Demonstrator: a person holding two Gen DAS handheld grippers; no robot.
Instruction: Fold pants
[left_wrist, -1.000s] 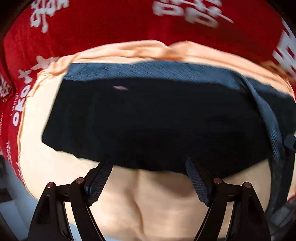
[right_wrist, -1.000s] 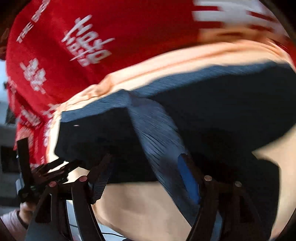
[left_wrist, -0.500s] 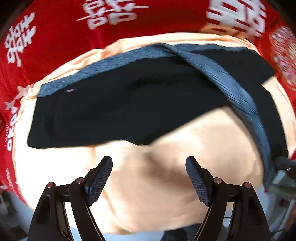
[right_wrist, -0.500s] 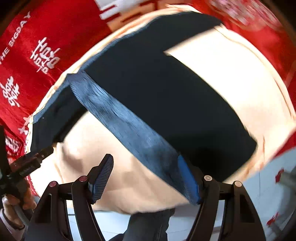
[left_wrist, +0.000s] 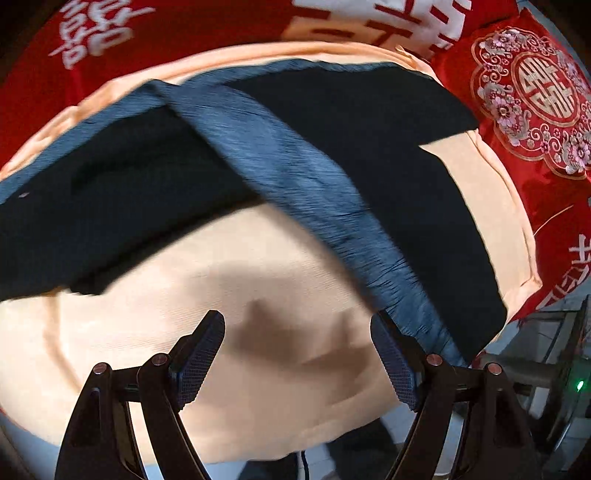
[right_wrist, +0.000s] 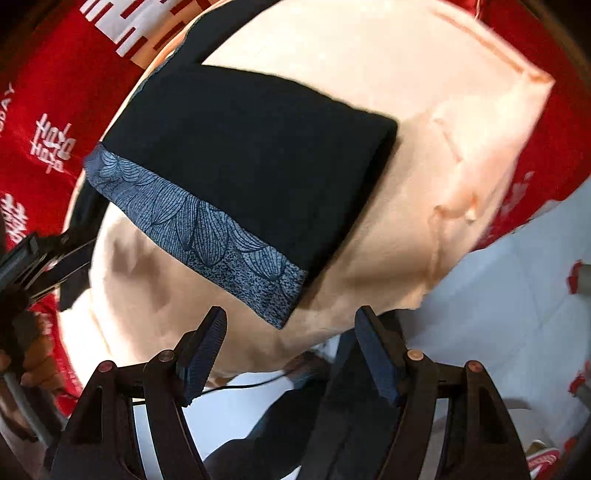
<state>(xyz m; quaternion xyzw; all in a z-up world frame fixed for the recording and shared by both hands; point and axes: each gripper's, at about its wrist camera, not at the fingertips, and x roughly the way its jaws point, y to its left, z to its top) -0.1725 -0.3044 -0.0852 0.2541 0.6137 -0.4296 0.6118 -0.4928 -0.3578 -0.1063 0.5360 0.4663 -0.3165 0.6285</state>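
Hovering empty, both the left tool (left_wrist: 297, 350) and right tool (right_wrist: 291, 347) are standing released over the peach sheet (left_wrist: 240, 295). Beyond them, the dark pants (right_wrist: 251, 166) are lying folded, probably needing only flattening along the patterned band (right_wrist: 199, 232).

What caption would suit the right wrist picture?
Open right tongs hover near the patterned blue band of dark pants on a peach cloth.

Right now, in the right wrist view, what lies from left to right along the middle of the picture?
Red printed cloth → black pants with a blue patterned band → peach cloth → red cloth again at the right edge.
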